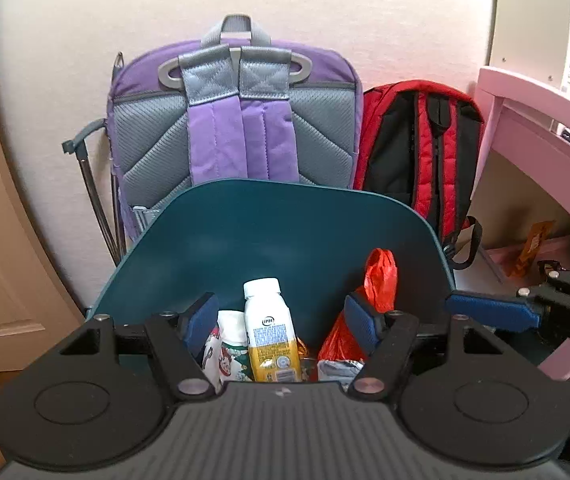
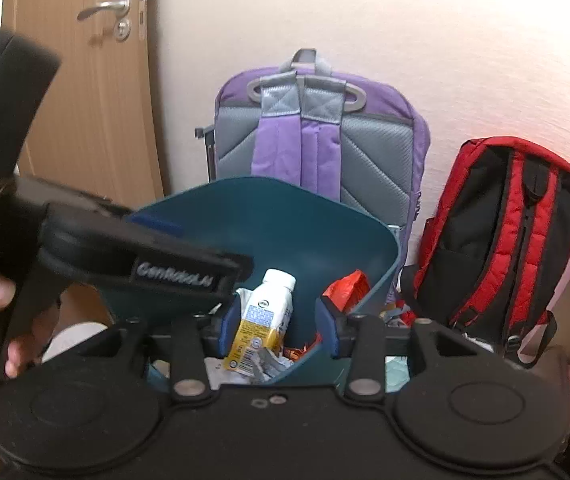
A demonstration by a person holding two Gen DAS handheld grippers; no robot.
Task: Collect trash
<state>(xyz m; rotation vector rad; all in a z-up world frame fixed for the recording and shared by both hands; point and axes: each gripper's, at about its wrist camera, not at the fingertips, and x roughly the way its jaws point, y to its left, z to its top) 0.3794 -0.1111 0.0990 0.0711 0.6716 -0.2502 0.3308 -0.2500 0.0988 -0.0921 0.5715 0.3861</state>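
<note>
Both grippers' fingers (image 1: 201, 320) stand apart above the bin (image 1: 285, 216) rim.

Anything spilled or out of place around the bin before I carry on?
Mostly tidy: the bottle, red bag and wrappers sit inside the teal bin. One oddity: an orange wrapper lies on the floor under the pink desk, outside the bin.
</note>
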